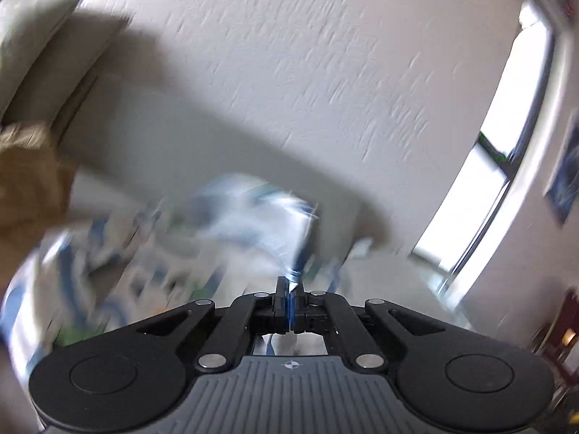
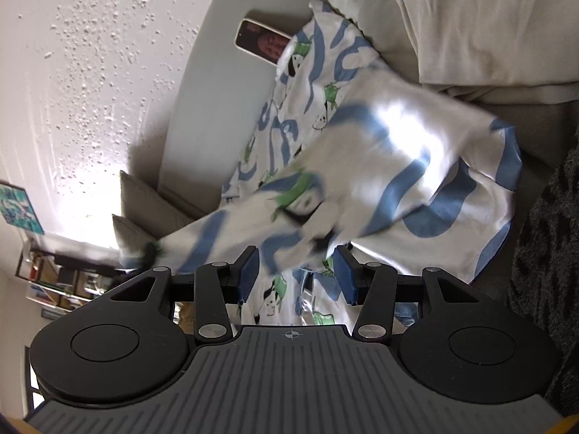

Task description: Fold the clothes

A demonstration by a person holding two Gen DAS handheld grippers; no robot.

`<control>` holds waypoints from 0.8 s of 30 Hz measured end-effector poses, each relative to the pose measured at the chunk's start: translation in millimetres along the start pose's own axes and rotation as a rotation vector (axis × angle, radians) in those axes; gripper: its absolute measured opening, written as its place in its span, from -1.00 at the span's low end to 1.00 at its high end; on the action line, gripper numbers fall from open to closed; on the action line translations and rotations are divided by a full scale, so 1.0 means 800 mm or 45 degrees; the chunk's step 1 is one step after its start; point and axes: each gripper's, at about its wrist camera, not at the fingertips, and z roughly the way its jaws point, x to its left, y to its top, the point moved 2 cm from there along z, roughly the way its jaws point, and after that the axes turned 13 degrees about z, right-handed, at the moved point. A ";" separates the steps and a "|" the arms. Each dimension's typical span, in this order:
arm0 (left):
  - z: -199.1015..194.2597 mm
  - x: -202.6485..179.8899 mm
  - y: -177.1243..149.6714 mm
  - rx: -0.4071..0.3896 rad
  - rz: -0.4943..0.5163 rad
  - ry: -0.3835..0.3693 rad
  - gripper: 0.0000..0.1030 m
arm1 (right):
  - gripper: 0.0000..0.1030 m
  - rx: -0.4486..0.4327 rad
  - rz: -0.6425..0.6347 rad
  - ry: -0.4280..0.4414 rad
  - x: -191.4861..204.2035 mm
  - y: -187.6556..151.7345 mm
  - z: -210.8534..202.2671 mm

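White-and-blue printed garment (image 2: 380, 152) is lying across the sofa (image 2: 202, 83), pinched in the fully closed left gripper (image 1: 290, 285). The right gripper (image 2: 296, 275) is standing half open, holding nothing. That thin pinch could be slipping if tugged hard.

Printed garment (image 2: 362, 152) spread across sofa seat (image 2: 202, 83), draped ahead of and between right gripper (image 2: 296, 275) pads. Phone (image 2: 258, 41) on seat, far corner tucked under garment. Cushions (image 2: 488, 25) at upper right beside garment.
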 end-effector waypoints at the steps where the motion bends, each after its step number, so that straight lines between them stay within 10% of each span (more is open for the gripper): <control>1: 0.009 0.017 -0.015 0.088 -0.094 0.038 -1.00 | 0.02 0.004 -0.003 -0.006 0.000 -0.001 0.001; 7: 0.012 0.095 -0.067 0.193 -0.573 0.156 -1.00 | 0.06 -0.019 0.022 -0.045 -0.002 -0.001 -0.005; 9: 0.007 0.100 -0.065 0.191 -0.600 0.183 -1.00 | 0.11 -0.070 0.057 -0.067 -0.007 0.007 -0.012; 13: 0.002 0.098 -0.063 0.307 -0.592 0.296 0.04 | 0.12 -0.113 0.098 -0.070 -0.012 0.017 -0.022; 24: -0.053 0.065 -0.060 0.272 -0.476 0.347 0.13 | 0.00 -0.269 0.216 -0.161 -0.020 0.023 -0.029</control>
